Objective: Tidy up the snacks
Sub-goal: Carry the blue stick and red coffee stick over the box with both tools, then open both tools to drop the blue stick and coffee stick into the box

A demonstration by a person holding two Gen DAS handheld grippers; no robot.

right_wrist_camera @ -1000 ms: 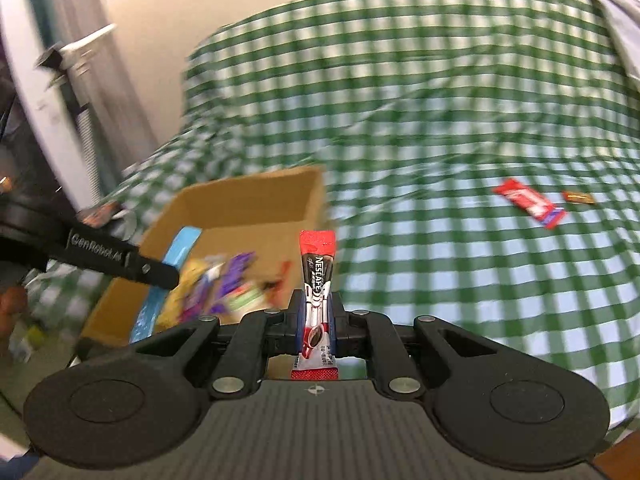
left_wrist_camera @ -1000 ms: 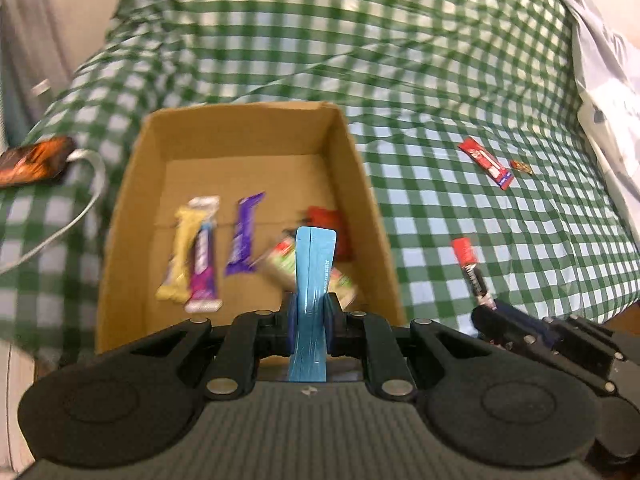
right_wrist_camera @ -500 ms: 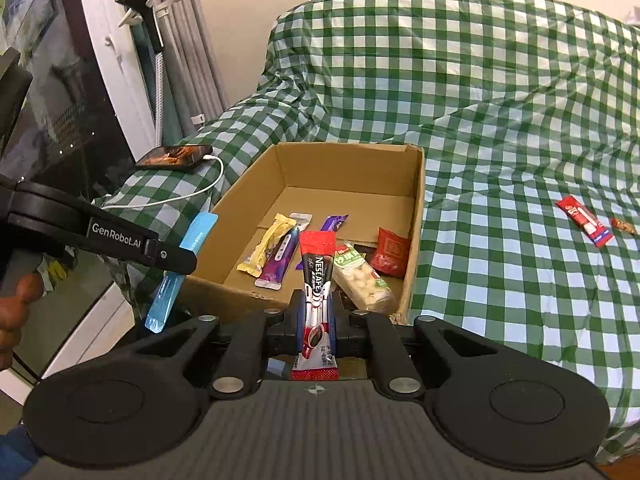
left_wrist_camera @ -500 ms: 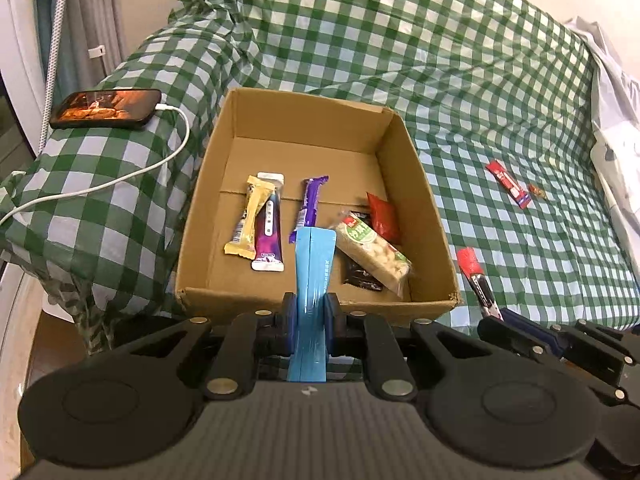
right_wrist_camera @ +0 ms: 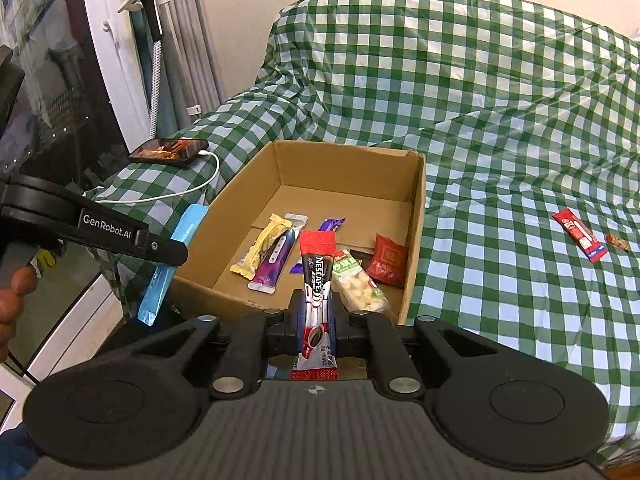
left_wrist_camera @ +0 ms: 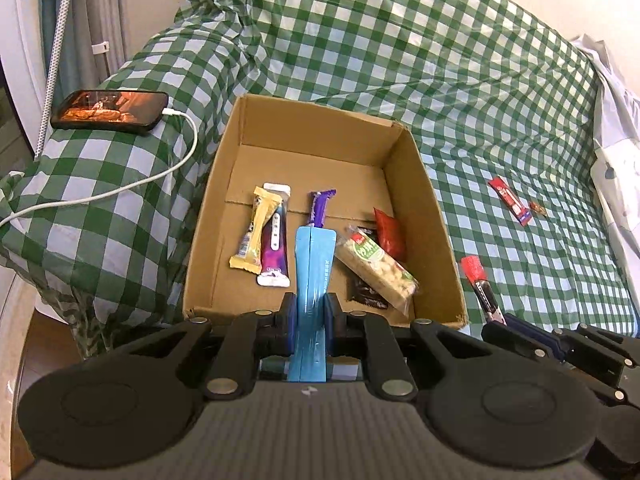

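An open cardboard box [left_wrist_camera: 436,220] [right_wrist_camera: 418,216] lies on the green checked cover. In it lie several snacks: a yellow bar [left_wrist_camera: 256,228], a purple sachet [left_wrist_camera: 274,248], a purple bar [left_wrist_camera: 319,206], a green-labelled rice cracker pack [left_wrist_camera: 376,266] and a red packet [left_wrist_camera: 390,234]. My left gripper [left_wrist_camera: 311,312] is shut on a light blue sachet [left_wrist_camera: 314,264], just before the box's near wall. My right gripper [right_wrist_camera: 317,312] is shut on a red Nescafe stick [right_wrist_camera: 316,276], also at the near edge. The left gripper [right_wrist_camera: 160,246] with its blue sachet [right_wrist_camera: 172,256] shows in the right wrist view.
A red wrapper [left_wrist_camera: 510,200] [right_wrist_camera: 580,234] and a small brown sweet [left_wrist_camera: 538,209] [right_wrist_camera: 618,242] lie on the cover right of the box. A phone [left_wrist_camera: 110,106] with a white cable [left_wrist_camera: 120,188] rests on the left. White cloth [left_wrist_camera: 616,152] lies far right. A person's hand [right_wrist_camera: 14,300] holds the left gripper.
Both grippers have drawn back towards the near side, so the whole box and the phone come into view. Each keeps its sachet. The box contents have not moved.
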